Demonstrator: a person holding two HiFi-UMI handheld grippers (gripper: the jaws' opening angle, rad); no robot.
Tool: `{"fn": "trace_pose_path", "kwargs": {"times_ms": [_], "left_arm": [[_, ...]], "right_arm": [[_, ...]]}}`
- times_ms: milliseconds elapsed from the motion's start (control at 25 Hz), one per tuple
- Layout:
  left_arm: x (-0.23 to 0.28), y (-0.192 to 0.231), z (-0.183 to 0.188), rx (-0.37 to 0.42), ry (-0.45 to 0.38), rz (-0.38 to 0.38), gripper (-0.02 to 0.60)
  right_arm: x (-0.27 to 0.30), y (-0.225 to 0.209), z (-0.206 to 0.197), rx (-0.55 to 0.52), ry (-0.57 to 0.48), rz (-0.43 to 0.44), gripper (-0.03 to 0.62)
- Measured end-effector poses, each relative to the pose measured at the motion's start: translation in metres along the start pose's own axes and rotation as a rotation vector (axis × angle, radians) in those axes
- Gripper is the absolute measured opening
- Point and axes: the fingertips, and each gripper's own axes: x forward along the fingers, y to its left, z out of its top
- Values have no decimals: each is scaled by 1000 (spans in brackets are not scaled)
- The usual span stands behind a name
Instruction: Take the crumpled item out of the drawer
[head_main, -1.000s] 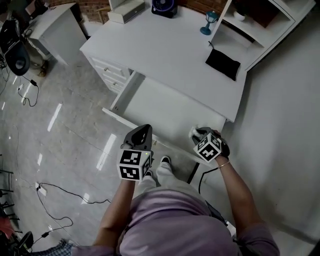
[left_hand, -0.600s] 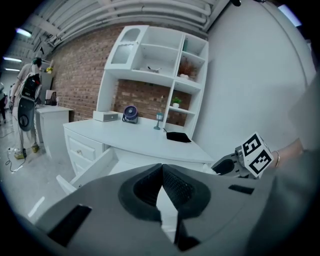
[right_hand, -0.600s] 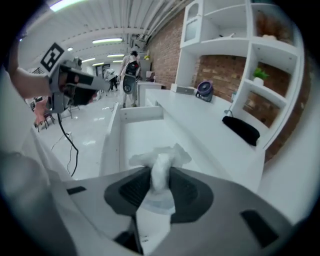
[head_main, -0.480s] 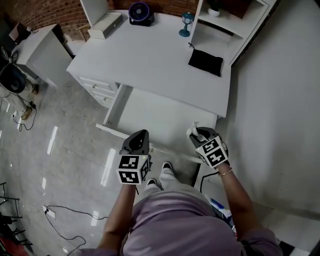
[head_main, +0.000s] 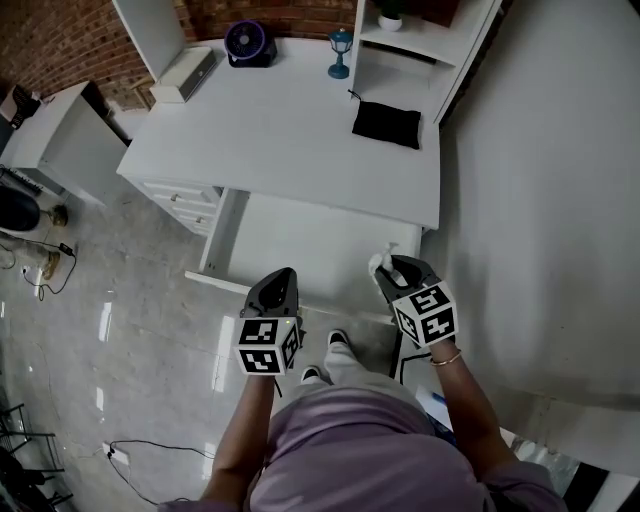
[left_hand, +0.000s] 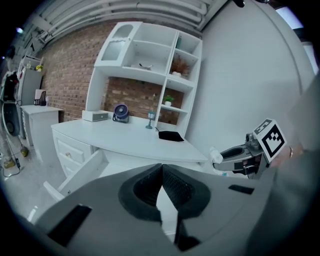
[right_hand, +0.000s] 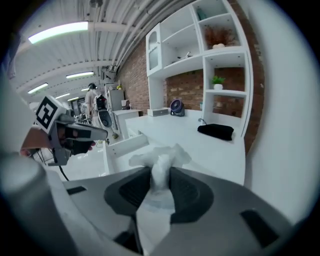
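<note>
A: Layout?
B: White desk (head_main: 290, 130) at 12 o'clock from the person, with the shelf unit (head_main: 420, 40) on its 1 o'clock corner. The drawer (head_main: 300, 245) is pulled out from under the desk, toward the person.
A: Grippers?
B: Left gripper (head_main: 283, 278) is over the drawer's 6 o'clock edge. Jaws clenched tip to tip, nothing between them. Right gripper (head_main: 388, 266) is at the drawer's 5 o'clock corner, clamped on the crumpled item (head_main: 379, 262).
A: Anything on the desk?
B: Black pouch (head_main: 388, 123) at 1 o'clock by the shelf unit, fan (head_main: 246, 42) at 11 o'clock. Both well apart from the grippers.
A: Where exactly is the crumpled item?
B: It's white and tissue-like, pinched between the right pads, with the top bunched out past the tips. It's up out of the drawer, held in the air over that 5 o'clock corner.
</note>
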Motion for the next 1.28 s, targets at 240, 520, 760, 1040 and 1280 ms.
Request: {"fn": "trace_pose_path", "kwargs": {"times_ms": [240,520,760,1040,1280], "left_arm": [[6,-8,5,20,1,-26,0],[9,-16,7,31,2,-45,0],[10,-23,7,36,2,-53,1],[7,-22,7,39,-3,-49,2],[4,-21,7,32,-7,-38,1]], "right_arm": [[-18,-3,16,96,-103,-39,126],[-41,-5,33,180,-214,-67,124],[-50,-8,33,216,-256,-90,114],[-52,-3,31,227,-272,-96,110],[-52,0,32,229,-275,-92,110]]}}
